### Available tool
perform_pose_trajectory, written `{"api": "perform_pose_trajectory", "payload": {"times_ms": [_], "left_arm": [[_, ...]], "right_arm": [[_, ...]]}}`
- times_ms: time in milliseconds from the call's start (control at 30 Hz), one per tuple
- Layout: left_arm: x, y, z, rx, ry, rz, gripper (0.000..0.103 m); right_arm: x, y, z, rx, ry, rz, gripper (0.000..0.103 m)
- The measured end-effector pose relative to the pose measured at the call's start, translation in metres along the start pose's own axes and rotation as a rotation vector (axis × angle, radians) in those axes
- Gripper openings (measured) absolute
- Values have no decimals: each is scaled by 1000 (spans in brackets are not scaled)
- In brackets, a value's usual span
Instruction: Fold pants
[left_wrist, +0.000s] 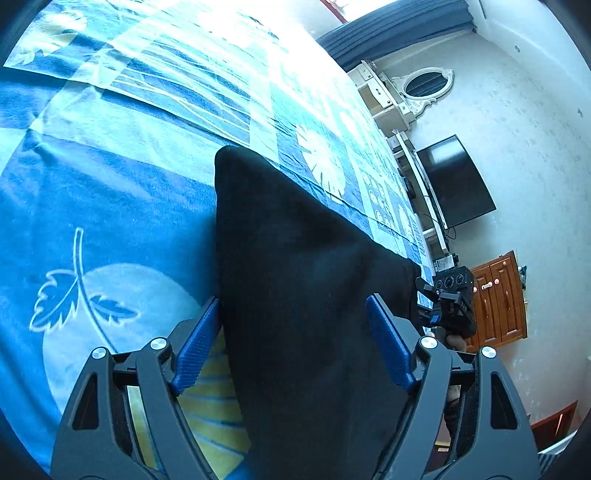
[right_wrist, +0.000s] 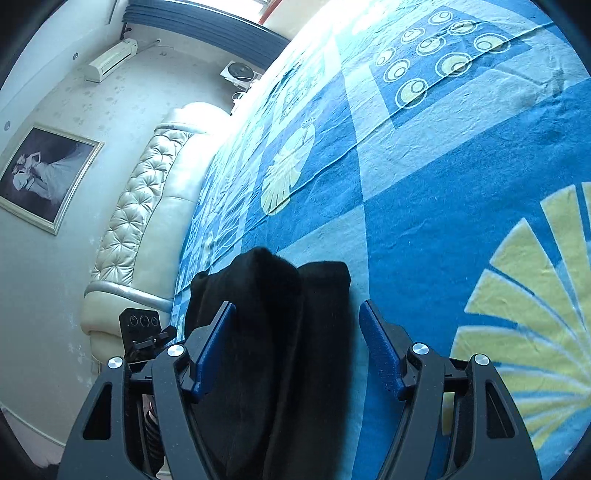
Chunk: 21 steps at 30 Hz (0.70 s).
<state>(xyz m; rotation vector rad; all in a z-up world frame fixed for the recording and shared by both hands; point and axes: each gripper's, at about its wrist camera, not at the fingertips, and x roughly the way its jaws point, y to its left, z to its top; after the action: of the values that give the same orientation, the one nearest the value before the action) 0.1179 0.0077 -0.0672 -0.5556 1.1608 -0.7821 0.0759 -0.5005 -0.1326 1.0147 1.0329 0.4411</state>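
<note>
Both my claws spread, left claw (left_wrist: 293, 345) and right claw (right_wrist: 297, 345), black pants (left_wrist: 295, 258) loose between each claw's pads.

One pair of black pants (left_wrist: 306, 280) lies on one bed, under one blue patterned blanket (left_wrist: 110, 184). Two handheld grippers are in frame: the left gripper (left_wrist: 295, 343) and the right gripper (right_wrist: 299, 343), each with two blue pads, four in all. Beyond the bed's edges the room holds one dark television (left_wrist: 458, 181), one oval mirror (left_wrist: 424, 85), one wooden cabinet (left_wrist: 498, 299) with two doors, one tufted headboard (right_wrist: 140, 206), one framed picture (right_wrist: 44, 173) and one wall air conditioner (right_wrist: 110, 61).
</note>
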Motion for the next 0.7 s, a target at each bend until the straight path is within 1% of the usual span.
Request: {"api": "perform_pose_trajectory", "payload": {"times_ms": [100,167,200,233,267,300,333,433,567,700], "left_arm": [[16,8,12,-35,25,-17,78],[22,10,16,-35,31,-22,78],[24,9,17,-28,31,-16,71],[27,8,18,-23,36,7,53],[30,9,18,-22,44,24,48],[30,10,18,-21,41,31,39],[28,10,18,-18,34,30,35],[22,6,22,5,19,35,25],[15,1,41,22,-15,58,22],[13,1,80,24,-37,93,22]], "right_arm": [[11,0,7,27,-1,49,69],[19,4,9,16,21,48,70],[23,8,9,-3,35,36,69],[27,11,8,-22,47,17,59],[30,12,7,-28,58,2,48],[31,11,6,-25,53,-1,44],[30,12,6,-24,44,6,42],[27,20,7,-32,16,24,37],[30,35,21,-62,-2,51,33],[45,52,51,-86,-29,71,32]]}}
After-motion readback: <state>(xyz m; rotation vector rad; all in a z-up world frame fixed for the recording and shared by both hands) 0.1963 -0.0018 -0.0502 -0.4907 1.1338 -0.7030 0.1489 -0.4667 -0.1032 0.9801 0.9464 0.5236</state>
